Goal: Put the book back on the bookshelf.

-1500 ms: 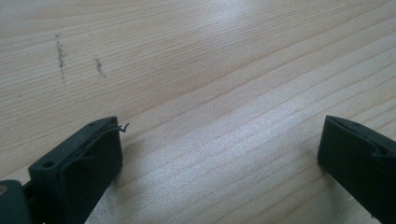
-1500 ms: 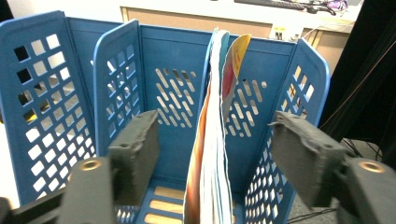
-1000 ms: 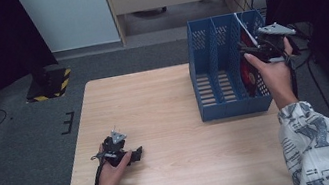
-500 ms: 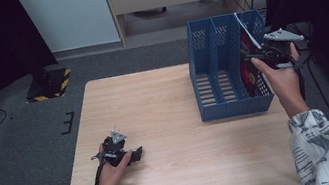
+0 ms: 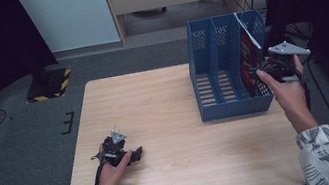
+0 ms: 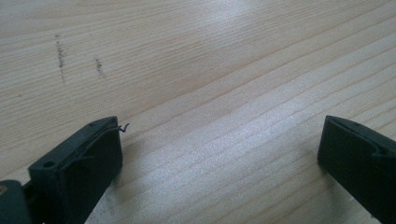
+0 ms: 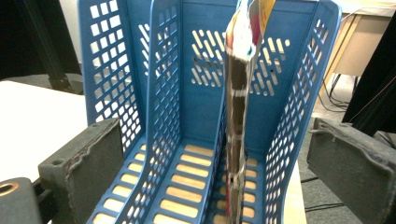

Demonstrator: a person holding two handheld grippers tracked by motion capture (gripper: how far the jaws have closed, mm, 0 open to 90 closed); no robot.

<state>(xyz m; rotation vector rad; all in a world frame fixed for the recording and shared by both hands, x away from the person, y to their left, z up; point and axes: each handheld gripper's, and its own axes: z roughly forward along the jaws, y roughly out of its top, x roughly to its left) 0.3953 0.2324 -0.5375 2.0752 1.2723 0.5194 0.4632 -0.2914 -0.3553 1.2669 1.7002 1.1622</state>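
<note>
A blue three-slot file rack point(image 5: 228, 106) stands at the right of the wooden table point(image 5: 153, 99). A red and dark magazine point(image 5: 248, 55) stands upright in its rightmost slot. My right gripper point(image 5: 265, 69) hovers by the rack's right front corner; its jaws have just been opening and are open. In the right gripper view the jaws point(image 7: 210, 135) face into the rack point(image 7: 161, 93), and the magazine point(image 7: 238, 116) stands farther off, clear of both pads. My left gripper point(image 5: 138, 153) rests at the table's front left, open over bare wood point(image 6: 219, 130).
The rack's left and middle slots hold nothing. Grey floor surrounds the table, with a yellow-and-black striped base point(image 5: 52, 83) at the back left and cables point(image 5: 294, 30) beyond the right edge. Bare wood spans the table's middle and left.
My right hand has drawn back from the rack, to the right and toward the near side, leaving the magazine in its slot. The left hand has stayed put.
</note>
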